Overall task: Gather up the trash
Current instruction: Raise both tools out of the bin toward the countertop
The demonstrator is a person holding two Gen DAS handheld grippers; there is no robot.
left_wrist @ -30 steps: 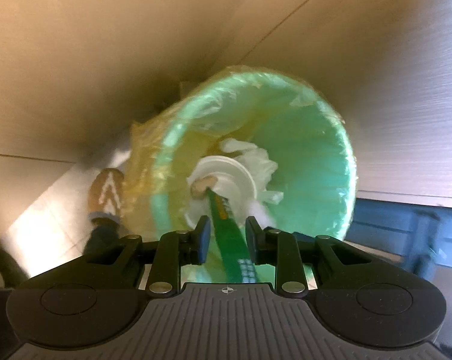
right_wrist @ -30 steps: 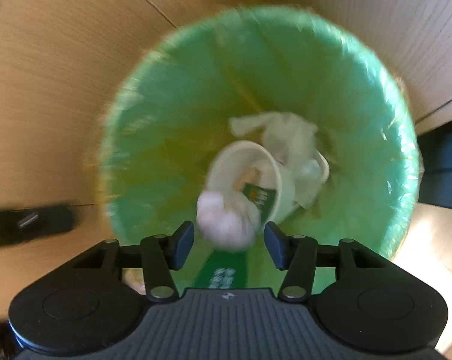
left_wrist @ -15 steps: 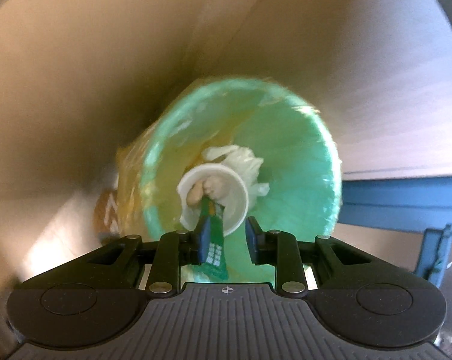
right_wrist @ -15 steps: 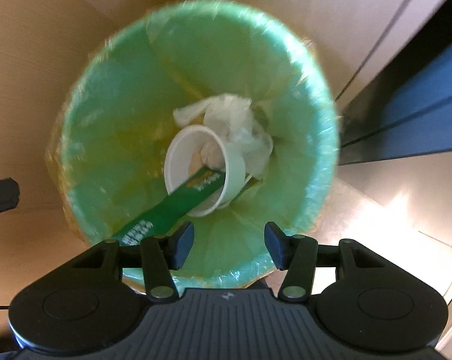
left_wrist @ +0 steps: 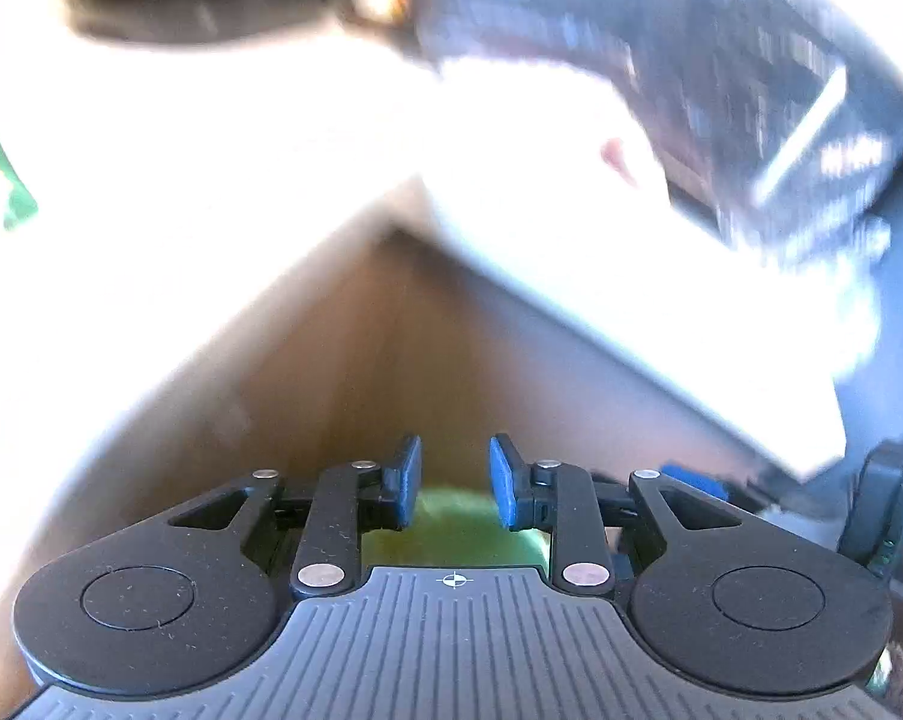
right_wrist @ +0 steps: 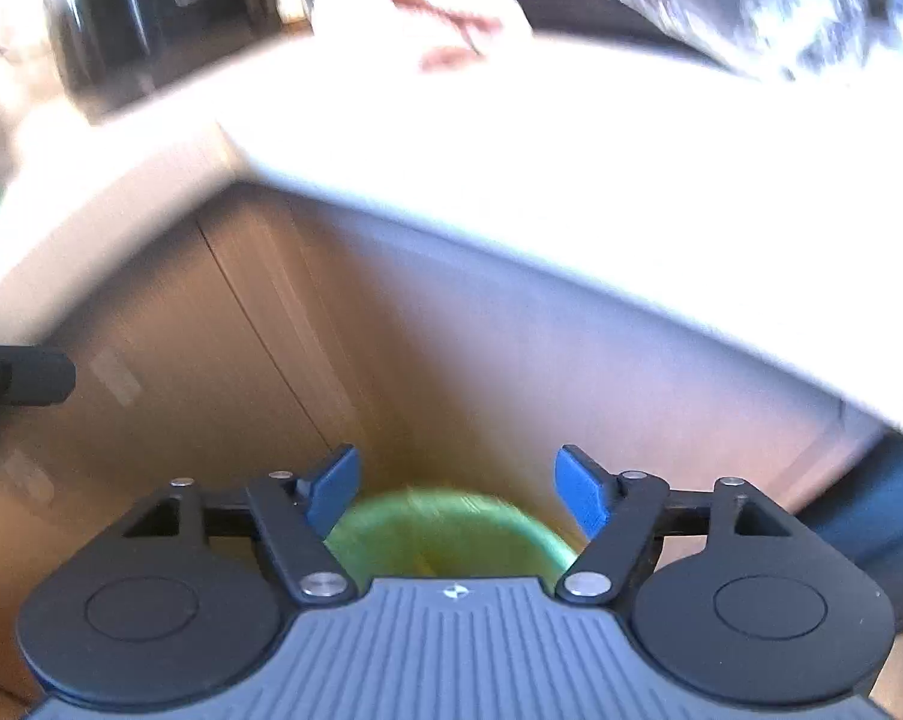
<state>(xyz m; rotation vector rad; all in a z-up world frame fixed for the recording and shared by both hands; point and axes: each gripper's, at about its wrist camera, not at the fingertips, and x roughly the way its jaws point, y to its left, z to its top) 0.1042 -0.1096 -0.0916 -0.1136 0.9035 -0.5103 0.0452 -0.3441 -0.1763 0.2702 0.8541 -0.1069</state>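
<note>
Left gripper [left_wrist: 450, 482] pointed forward, jaws narrowly parted and empty — right gripper [right_wrist: 455, 485] likewise level, jaws spread wide, holding nothing.

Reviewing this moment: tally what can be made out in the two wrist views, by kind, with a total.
Tools, both open and holding nothing: 2 (left tool, right tool)
Green-lined trash bins: 1 (bin, only its rim shows, just beyond the fingers)
White countertops: 1 (countertop)
Wooden cabinets: 1 (cabinet)
Total: 5
Things on the countertop are too blurred to count.
</note>
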